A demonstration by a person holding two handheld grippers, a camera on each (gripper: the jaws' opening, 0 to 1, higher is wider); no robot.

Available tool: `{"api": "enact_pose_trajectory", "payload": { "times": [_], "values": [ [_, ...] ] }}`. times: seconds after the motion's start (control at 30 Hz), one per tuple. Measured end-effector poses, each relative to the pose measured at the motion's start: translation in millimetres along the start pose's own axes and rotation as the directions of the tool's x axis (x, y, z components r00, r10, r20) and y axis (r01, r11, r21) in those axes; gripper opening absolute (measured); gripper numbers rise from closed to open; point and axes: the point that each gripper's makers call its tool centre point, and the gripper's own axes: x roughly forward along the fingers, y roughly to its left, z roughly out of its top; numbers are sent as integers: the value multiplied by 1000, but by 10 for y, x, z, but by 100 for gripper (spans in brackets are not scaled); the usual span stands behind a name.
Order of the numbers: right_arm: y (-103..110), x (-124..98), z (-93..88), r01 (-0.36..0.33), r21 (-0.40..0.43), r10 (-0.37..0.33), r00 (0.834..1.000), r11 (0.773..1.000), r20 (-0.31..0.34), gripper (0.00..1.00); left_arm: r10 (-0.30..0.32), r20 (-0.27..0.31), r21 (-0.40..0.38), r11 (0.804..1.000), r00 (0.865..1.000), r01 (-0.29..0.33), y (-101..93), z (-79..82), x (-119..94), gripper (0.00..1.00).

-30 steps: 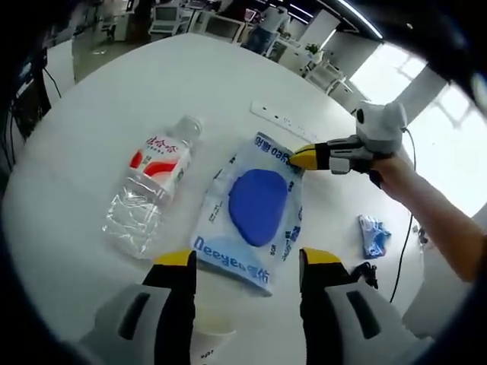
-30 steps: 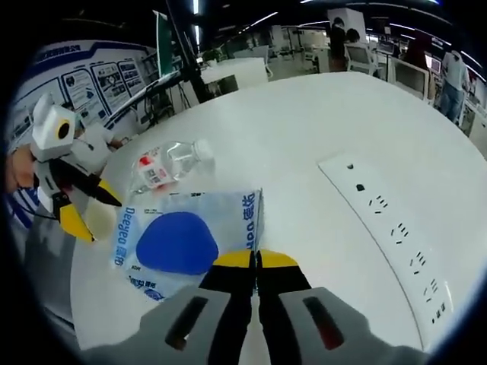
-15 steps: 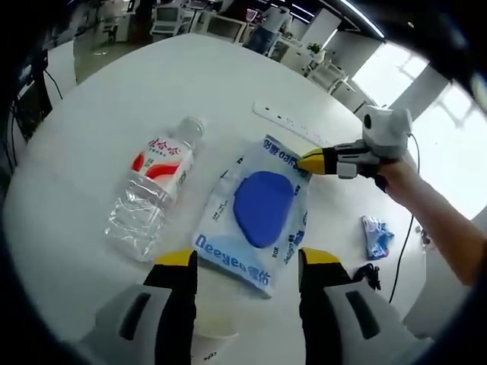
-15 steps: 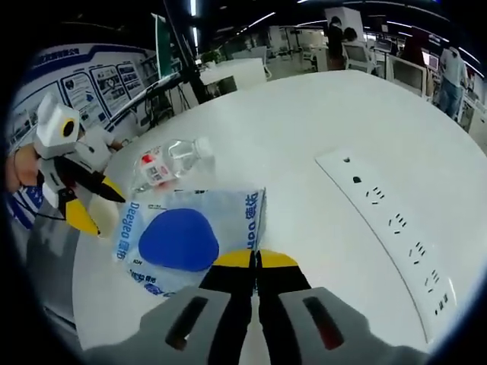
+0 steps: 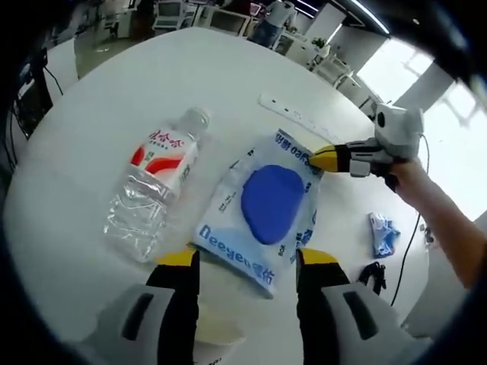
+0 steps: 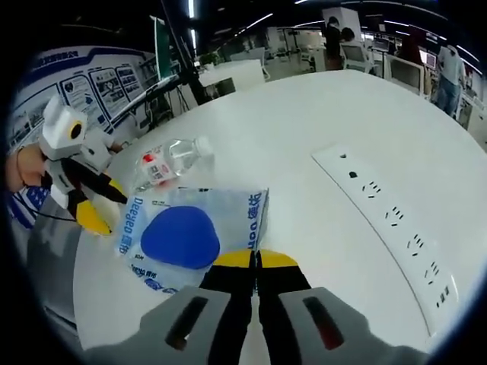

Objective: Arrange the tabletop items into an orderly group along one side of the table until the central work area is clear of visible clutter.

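A clear plastic bag (image 5: pixel 266 209) with blue print and a blue pad inside lies flat on the white round table (image 5: pixel 114 91). Beside it lies a clear water bottle (image 5: pixel 156 182) with a red and white label. My right gripper (image 5: pixel 318 158) comes in from the right and is shut on the bag's far corner. In the right gripper view its shut yellow tips (image 6: pixel 255 261) meet at the edge of the bag (image 6: pixel 183 236), with the bottle (image 6: pixel 169 163) beyond. My left gripper (image 5: pixel 247 262) hovers open over the bag's near edge; it also appears open as the left gripper (image 6: pixel 87 204).
A white power strip (image 6: pixel 388 220) lies on the table past the bag, seen too as the power strip (image 5: pixel 293 114). A crumpled blue item (image 5: pixel 383 234) and a black cable (image 5: pixel 373 275) sit near the table's edge. A white cup-like object (image 5: pixel 213 331) lies under my left gripper.
The right gripper has drawn the bag's corner a little away from the bottle. The left gripper stays open over the bag's near edge.
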Motion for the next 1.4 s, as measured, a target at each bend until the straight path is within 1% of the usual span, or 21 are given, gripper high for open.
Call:
{"api": "enact_pose_trajectory", "payload": {
  "times": [0.17,0.2,0.37,0.43,0.5,0.53,0.6,0.67,0.77,0.97,1.1,1.4],
  "values": [
    [-19,-5,-12,1,5,-1,1000,1000,3,0,4,-3,-2,1000,1000,-4,1,17,61,48],
    [-22,-7,-14,2,4,-2,1000,1000,2,0,10,-12,-2,1000,1000,-10,17,1,84,47],
    [-17,-16,-19,3,8,-3,1000,1000,4,0,14,-28,-9,1000,1000,-14,43,-23,151,43],
    [-27,-14,-23,2,8,-2,1000,1000,3,0,24,-36,0,1000,999,-24,60,-37,171,41],
    [-42,-10,-26,2,7,-2,1000,1000,4,0,26,-43,-6,1000,999,-27,67,-50,184,37],
    [-46,-10,-26,2,7,-2,1000,1000,4,0,32,-56,14,999,998,-31,72,-73,193,34],
    [-51,-8,-29,3,7,-3,1000,1000,3,0,39,-62,15,999,997,-38,86,-91,211,30],
    [-54,-6,-32,3,3,-3,1000,1000,2,0,41,-56,17,999,998,-40,91,-84,212,27],
    [-44,-4,-37,4,2,-4,1000,1000,2,0,62,-63,41,997,996,-60,118,-93,217,19],
    [-42,1,-34,6,3,-6,1000,1000,4,0,53,-62,29,998,997,-51,120,-95,220,17],
    [-30,0,-32,6,3,-6,1000,1000,4,0,48,-59,34,998,997,-47,123,-95,216,13],
    [-8,-13,-22,7,2,-7,1000,1000,4,0,40,-57,42,998,998,-38,126,-84,204,9]
  ]
}}
